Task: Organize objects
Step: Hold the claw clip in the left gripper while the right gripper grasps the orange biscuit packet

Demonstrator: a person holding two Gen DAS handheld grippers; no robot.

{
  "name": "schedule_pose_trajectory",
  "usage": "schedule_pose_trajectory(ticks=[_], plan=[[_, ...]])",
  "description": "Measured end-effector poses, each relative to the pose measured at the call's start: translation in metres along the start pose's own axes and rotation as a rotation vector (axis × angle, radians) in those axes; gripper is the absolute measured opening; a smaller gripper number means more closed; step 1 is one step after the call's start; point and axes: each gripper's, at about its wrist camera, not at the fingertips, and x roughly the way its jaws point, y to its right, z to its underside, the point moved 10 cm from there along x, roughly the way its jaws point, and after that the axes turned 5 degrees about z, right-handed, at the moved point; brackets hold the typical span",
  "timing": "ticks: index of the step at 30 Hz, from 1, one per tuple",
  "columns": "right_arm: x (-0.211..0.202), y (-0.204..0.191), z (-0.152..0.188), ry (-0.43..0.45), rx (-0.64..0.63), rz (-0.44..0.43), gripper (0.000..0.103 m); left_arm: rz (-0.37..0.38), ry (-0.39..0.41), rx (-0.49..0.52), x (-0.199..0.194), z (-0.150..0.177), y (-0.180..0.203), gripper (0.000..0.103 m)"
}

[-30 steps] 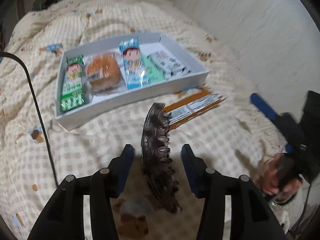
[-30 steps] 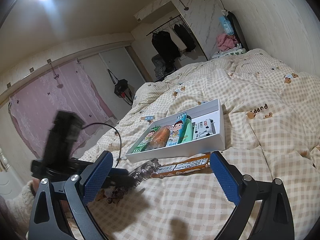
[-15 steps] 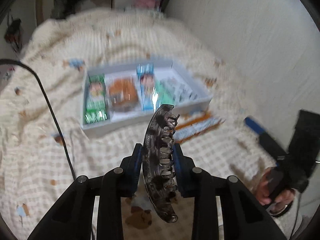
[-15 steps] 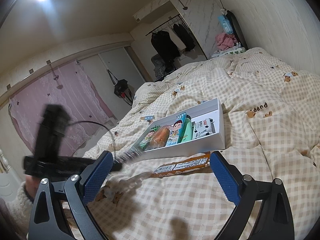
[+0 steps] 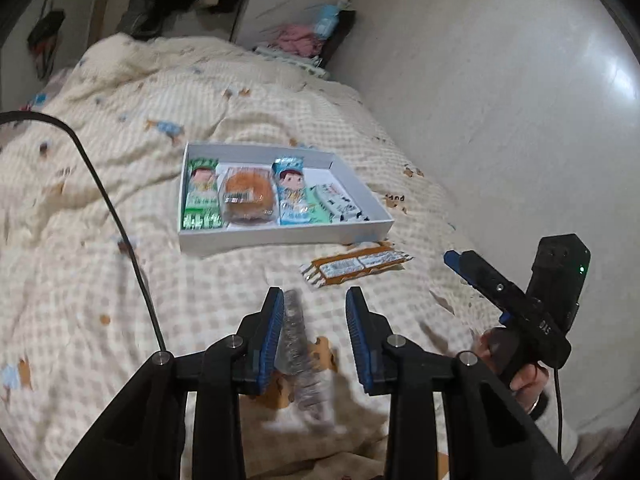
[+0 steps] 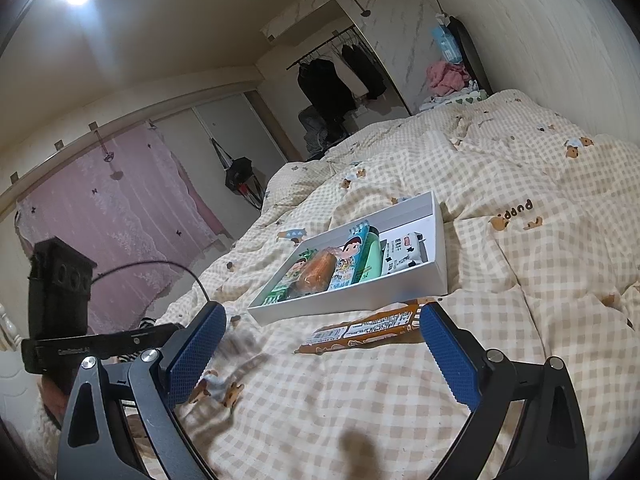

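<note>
So the hair clip (image 5: 298, 344) is a dark, toothed smear in the left wrist view, too blurred to make out much. It sits between the fingers of our left gripper (image 5: 314, 294), right up against the left pad with a clear gap to the right one, so the claw is released and not clamping it. Under it is the checked blanket (image 5: 120, 280). Just ahead lies an orange snack bar (image 5: 356, 266), flat on the blanket in front of the white box (image 5: 280, 236). That box holds a green packet (image 5: 202, 196), a wrapped bun (image 5: 248, 196), a blue packet (image 5: 292, 192) and a white packet (image 5: 340, 208) side by side. Our right gripper (image 6: 322, 312) hangs low over the blanket, spread wide with nothing in it.
</note>
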Motion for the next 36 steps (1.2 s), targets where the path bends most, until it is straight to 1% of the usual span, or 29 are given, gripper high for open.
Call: schedule_pose_trajectory(ticks=[1, 5, 7, 9, 10, 11, 14, 18, 19, 20, 21, 22, 23, 24, 25, 29, 34, 35, 36], plan=[[0.000, 0.000, 0.000, 0.000, 0.000, 0.000, 0.098, -0.004, -0.005, -0.006, 0.002, 0.001, -0.002, 0.035], [0.001, 0.001, 0.001, -0.004, 0.004, 0.003, 0.098, -0.049, -0.076, 0.008, 0.016, 0.010, -0.005, 0.035], [0.001, 0.002, 0.002, -0.007, 0.007, 0.003, 0.098, -0.063, -0.093, 0.014, 0.019, 0.008, -0.006, 0.036], [0.001, 0.002, 0.002, -0.008, 0.010, 0.004, 0.098, -0.100, -0.101, 0.009, 0.017, 0.007, -0.011, 0.046], [0.001, 0.002, 0.002, -0.008, 0.011, 0.004, 0.098, -0.118, -0.108, 0.002, 0.018, 0.006, -0.014, 0.059], [0.002, 0.002, 0.002, -0.008, 0.010, 0.003, 0.098, -0.141, -0.135, -0.007, 0.022, 0.008, -0.018, 0.069], [0.002, 0.002, 0.002, -0.008, 0.011, 0.001, 0.098, -0.203, -0.206, -0.027, 0.033, 0.021, -0.025, 0.072], [0.001, 0.003, 0.002, -0.004, 0.015, -0.002, 0.098, -0.248, -0.290, -0.009, 0.052, 0.039, -0.029, 0.072], [0.001, 0.003, 0.001, -0.004, 0.017, -0.002, 0.098, -0.262, -0.302, -0.005, 0.055, 0.042, -0.030, 0.070], [0.002, 0.003, 0.001, -0.003, 0.018, -0.002, 0.098, -0.278, -0.308, 0.005, 0.057, 0.044, -0.032, 0.064], [0.002, 0.003, 0.001, -0.003, 0.021, -0.002, 0.098, -0.293, -0.306, 0.019, 0.057, 0.045, -0.031, 0.060], [0.002, 0.004, 0.001, -0.003, 0.022, -0.003, 0.098, -0.302, -0.298, 0.032, 0.056, 0.045, -0.030, 0.052], [0.002, 0.004, 0.001, -0.003, 0.023, -0.004, 0.098, -0.313, -0.278, 0.043, 0.053, 0.044, -0.028, 0.040], [0.002, 0.004, 0.001, -0.003, 0.022, -0.003, 0.098, -0.331, -0.259, 0.054, 0.050, 0.042, -0.027, 0.035], [0.002, 0.004, 0.001, -0.002, 0.021, -0.004, 0.098, -0.344, -0.245, 0.055, 0.049, 0.042, -0.028, 0.033], [0.003, 0.004, 0.000, -0.018, 0.020, -0.014, 0.098, -0.342, -0.216, 0.060, 0.042, 0.039, -0.025, 0.033], [0.008, 0.006, -0.012, -0.092, 0.007, -0.031, 0.098, -0.305, -0.168, 0.065, 0.036, 0.032, -0.021, 0.033], [0.010, 0.008, -0.013, -0.111, 0.002, -0.022, 0.098, -0.293, -0.155, 0.063, 0.035, 0.032, -0.020, 0.033], [0.014, 0.014, -0.014, -0.151, -0.016, 0.012, 0.098, -0.284, -0.147, 0.061, 0.034, 0.032, -0.019, 0.033]])
